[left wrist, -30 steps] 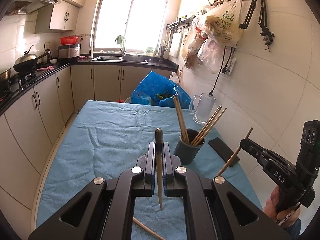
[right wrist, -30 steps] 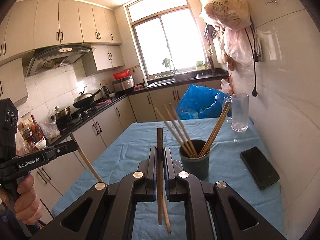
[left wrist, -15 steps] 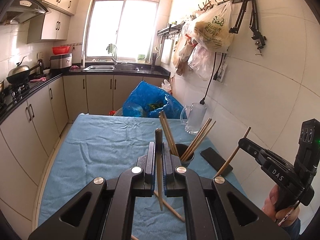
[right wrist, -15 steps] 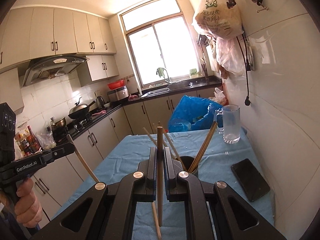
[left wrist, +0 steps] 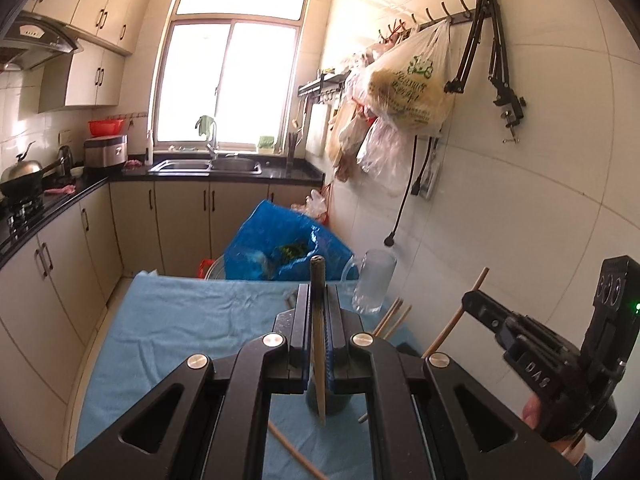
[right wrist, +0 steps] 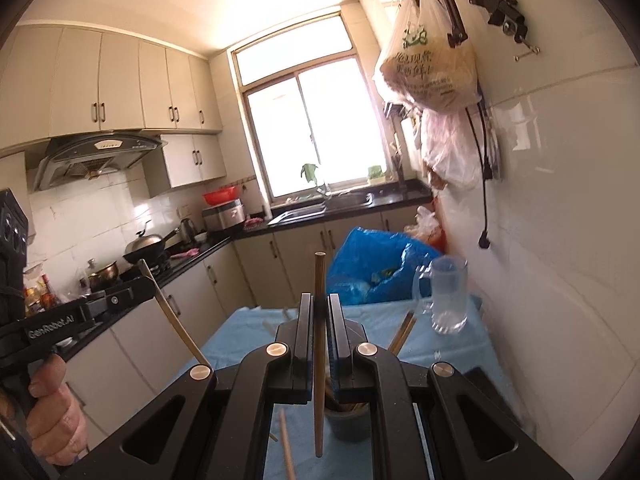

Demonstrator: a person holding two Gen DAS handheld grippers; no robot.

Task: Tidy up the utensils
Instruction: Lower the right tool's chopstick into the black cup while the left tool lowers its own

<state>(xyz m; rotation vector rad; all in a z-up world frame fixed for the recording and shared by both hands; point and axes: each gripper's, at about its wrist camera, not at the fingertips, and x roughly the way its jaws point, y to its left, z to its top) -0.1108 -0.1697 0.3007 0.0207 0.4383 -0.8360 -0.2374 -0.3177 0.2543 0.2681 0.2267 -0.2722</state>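
My left gripper (left wrist: 318, 300) is shut on a wooden chopstick (left wrist: 318, 344) that stands nearly upright between its jaws. My right gripper (right wrist: 319, 312) is shut on another chopstick (right wrist: 319, 360), also upright. Both hang above a dark utensil cup (right wrist: 347, 420) on the blue tablecloth (left wrist: 192, 320); the cup (left wrist: 328, 402) holds several chopsticks and sits mostly hidden behind the jaws. Loose chopsticks lie on the cloth (right wrist: 286, 444) (left wrist: 294, 452). The right gripper (left wrist: 472, 304) shows at right in the left wrist view; the left gripper (right wrist: 144, 282) shows at left in the right wrist view.
A glass mug (right wrist: 448, 300) stands by the tiled wall, with a blue plastic bag (left wrist: 280, 248) beyond the table's far end. Plastic bags (left wrist: 408, 84) hang from wall hooks. Cabinets and a stove with a wok (right wrist: 146, 246) line the left side.
Both grippers have risen with their chopsticks and moved over the cup, which has slid down behind the jaws in both views. The phone on the cloth has dropped out of sight.
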